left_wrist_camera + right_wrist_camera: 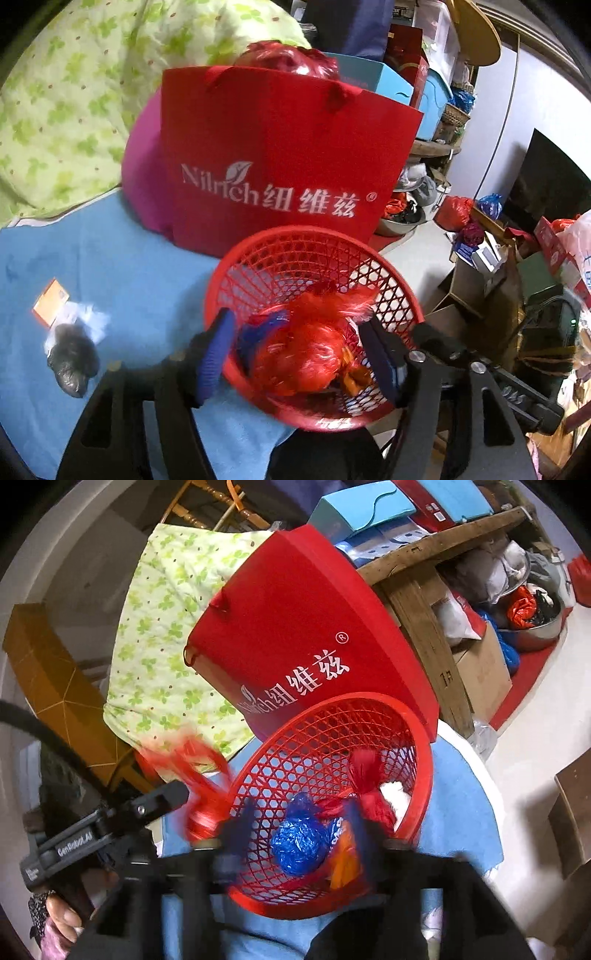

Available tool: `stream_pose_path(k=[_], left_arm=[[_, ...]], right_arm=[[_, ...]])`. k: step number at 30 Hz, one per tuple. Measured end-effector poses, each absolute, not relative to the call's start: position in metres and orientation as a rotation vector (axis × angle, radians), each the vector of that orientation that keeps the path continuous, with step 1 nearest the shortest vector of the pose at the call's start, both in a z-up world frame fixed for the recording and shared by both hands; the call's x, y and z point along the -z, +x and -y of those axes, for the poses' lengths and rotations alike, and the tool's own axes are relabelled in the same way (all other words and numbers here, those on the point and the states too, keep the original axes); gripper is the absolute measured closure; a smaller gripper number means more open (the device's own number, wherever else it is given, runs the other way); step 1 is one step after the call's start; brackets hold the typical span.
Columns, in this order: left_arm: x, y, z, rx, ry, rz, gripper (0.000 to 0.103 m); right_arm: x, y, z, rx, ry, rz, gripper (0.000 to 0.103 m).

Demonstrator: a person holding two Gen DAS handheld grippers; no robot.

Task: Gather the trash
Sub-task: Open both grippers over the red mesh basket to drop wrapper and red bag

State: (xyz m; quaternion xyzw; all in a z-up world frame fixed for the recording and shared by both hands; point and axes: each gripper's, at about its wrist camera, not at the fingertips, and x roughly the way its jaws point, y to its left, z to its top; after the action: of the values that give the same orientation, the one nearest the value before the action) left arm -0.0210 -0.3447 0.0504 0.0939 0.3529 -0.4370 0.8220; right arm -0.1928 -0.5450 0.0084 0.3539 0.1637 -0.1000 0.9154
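Since the red bag (306, 354) is light, crinkly film, left gripper (299, 354) straddles it wide over the basket (402, 291); pinch its knot. Right gripper (299, 834) spread, empty.

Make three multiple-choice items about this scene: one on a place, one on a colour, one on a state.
1. Where does the grey wad lie?
A. in the basket
B. on the blue cloth
C. in the gift bag

2. What colour is the crumpled bag inside the basket?
A. blue
B. green
C. yellow

3. The right gripper is:
A. open and empty
B. shut on the basket rim
C. shut on a card

Key:
1 B: the grey wad rests on the blue cloth, apart from the basket.
2 A: the crumpled bag is blue.
3 A: the right gripper has its fingers spread, gripping nothing.
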Motion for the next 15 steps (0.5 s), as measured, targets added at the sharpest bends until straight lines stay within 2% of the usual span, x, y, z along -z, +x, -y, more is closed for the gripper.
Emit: stream_pose_path(k=[8,15], left_arm=[[-0.038,-0.024,0.289,0.889,0.199,-0.741,0.030],[0.007,-0.023,0.190,0.614,0.313,-0.714,0.030]], right_arm=[[-0.035,-0.200,0.514,0.158,0.609,-0.302,0.037],[-0.063,-0.193,0.453,0.015,0.452,-0.265,0.037]])
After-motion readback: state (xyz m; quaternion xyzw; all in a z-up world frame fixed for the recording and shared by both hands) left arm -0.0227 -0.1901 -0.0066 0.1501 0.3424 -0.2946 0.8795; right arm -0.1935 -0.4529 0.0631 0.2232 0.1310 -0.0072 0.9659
